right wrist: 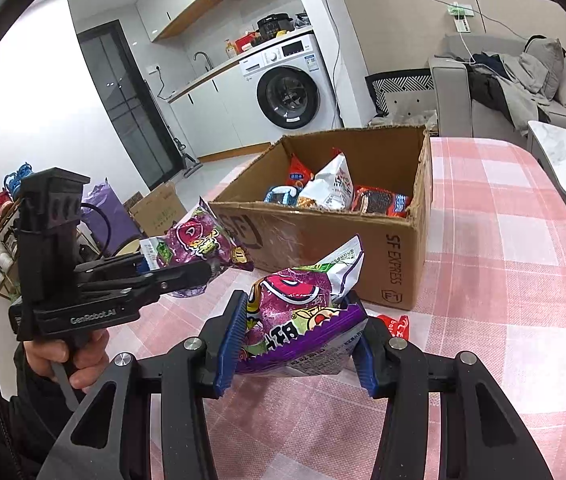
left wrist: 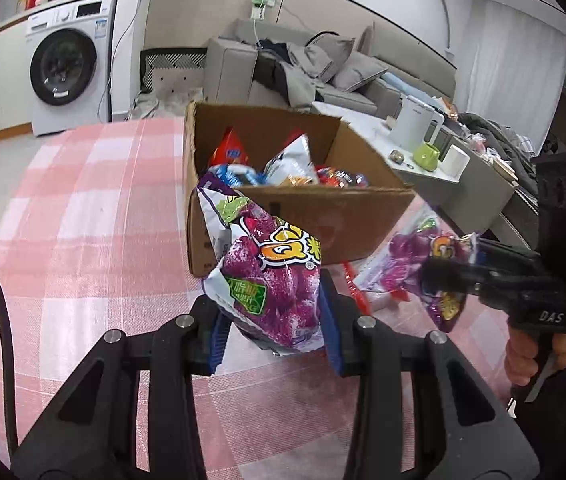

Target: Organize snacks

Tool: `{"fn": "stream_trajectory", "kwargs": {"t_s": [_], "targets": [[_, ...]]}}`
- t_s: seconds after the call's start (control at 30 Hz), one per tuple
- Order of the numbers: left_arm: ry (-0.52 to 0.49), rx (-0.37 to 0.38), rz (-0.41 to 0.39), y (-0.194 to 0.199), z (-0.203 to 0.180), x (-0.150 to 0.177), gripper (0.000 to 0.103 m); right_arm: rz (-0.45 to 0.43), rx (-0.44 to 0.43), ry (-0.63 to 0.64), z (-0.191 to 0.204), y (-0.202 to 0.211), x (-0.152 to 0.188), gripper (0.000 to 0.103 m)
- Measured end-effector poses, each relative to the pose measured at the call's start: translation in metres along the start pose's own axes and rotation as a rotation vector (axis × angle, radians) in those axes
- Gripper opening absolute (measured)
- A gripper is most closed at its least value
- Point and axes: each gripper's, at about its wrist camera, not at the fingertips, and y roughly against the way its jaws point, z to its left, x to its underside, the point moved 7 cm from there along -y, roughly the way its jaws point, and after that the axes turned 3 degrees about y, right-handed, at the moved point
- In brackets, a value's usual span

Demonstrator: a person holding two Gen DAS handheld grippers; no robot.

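Observation:
A purple gummy-candy bag (left wrist: 271, 280) is lifted above the pink plaid tablecloth (left wrist: 83, 216), with my left gripper (left wrist: 275, 312) shut on its lower end. A second purple bag (right wrist: 295, 304) is pinched between the blue pads of my right gripper (right wrist: 295, 320), also off the table. Each view shows the other gripper side-on: the right gripper (left wrist: 435, 274) with its bag (left wrist: 411, 256), the left gripper (right wrist: 209, 270) with its bag (right wrist: 195, 240). Just beyond both stands an open cardboard box (left wrist: 303, 216) (right wrist: 323, 240) holding several snack packs.
A red wrapper (right wrist: 397, 326) lies on the cloth by the box's near corner. Past the table are a low side table with a white kettle (left wrist: 415, 128), a grey sofa (left wrist: 323, 68) and a washing machine (left wrist: 67, 68). A hand (right wrist: 79, 356) grips the left tool's handle.

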Motion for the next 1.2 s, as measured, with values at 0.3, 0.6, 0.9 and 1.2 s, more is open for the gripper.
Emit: {"fn": "stream_trajectory", "kwargs": {"t_s": [0.3, 0.6, 0.9, 1.2], "targets": [[-0.02, -0.002, -0.081, 0.046, -0.011, -0.01, 0.036, -0.071, 0.017, 0.004, 0.001, 0.021, -0.012, 0.048], [-0.026, -0.013, -0.134, 0.073, -0.017, -0.03, 0.036, -0.146, 0.061, -0.015, -0.005, 0.039, -0.034, 0.048], [-0.057, -0.067, -0.153, 0.069, -0.032, -0.054, 0.036, -0.144, 0.09, 0.017, -0.003, 0.039, -0.058, 0.048], [-0.055, -0.091, -0.156, 0.05, -0.041, -0.089, 0.036, -0.131, 0.126, 0.028, -0.005, 0.027, -0.081, 0.048]]}}
